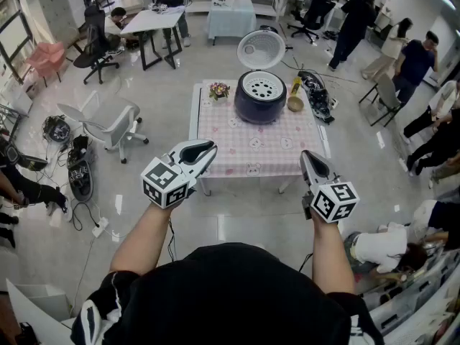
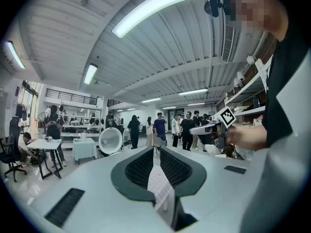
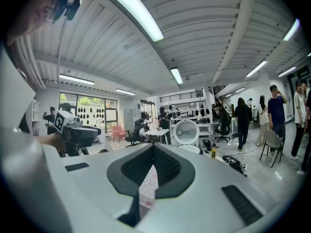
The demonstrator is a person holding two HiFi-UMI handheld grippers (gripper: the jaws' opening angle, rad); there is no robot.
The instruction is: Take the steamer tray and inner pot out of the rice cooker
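A dark blue rice cooker (image 1: 248,110) stands at the far side of a pink checked table (image 1: 251,148), its round white lid (image 1: 261,49) swung up. A white perforated steamer tray (image 1: 262,86) sits in its mouth and hides the inner pot. Both grippers hover level in front of me, well short of the table. My left gripper (image 1: 213,148) has a narrow gap at its tips and holds nothing. My right gripper (image 1: 305,154) is shut and empty. The lid (image 2: 111,140) (image 3: 186,132) also shows far ahead of the jaws in both gripper views.
A small flower pot (image 1: 219,90) and a yellow bottle (image 1: 295,88) flank the cooker. A grey office chair (image 1: 108,128) stands left of the table. Black gear and cables (image 1: 316,95) lie on the floor to its right. Several people stand around the room.
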